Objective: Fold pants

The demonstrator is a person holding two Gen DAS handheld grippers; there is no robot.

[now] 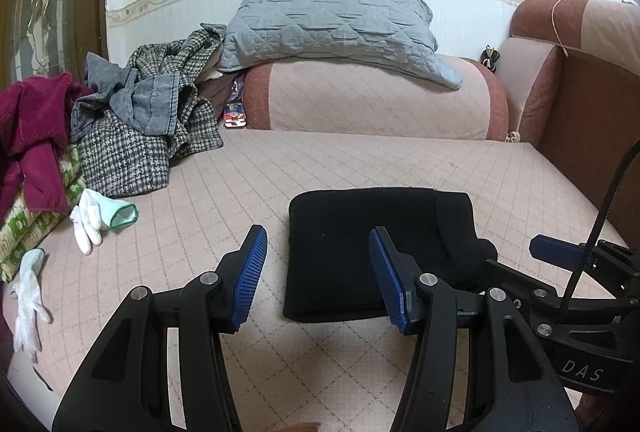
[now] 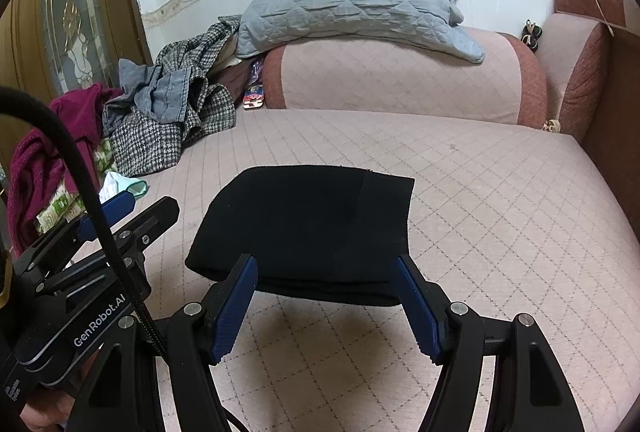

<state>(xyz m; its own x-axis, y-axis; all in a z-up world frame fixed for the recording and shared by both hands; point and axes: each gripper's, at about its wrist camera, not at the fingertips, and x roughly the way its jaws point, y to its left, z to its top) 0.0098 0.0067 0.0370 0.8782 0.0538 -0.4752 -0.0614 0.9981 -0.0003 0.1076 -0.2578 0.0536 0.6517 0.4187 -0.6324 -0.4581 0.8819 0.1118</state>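
Both pairs of fingers are spread apart and empty: left gripper (image 1: 318, 274), right gripper (image 2: 326, 306). Just ahead, black pants (image 2: 308, 224) lie folded into a compact rectangle on the pink sofa seat (image 2: 500, 200); a clothes pile (image 1: 132, 120) sits far left.

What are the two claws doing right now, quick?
Left gripper: open, holding nothing, just short of the folded black pants.
Right gripper: open, holding nothing, at the pants' near edge.
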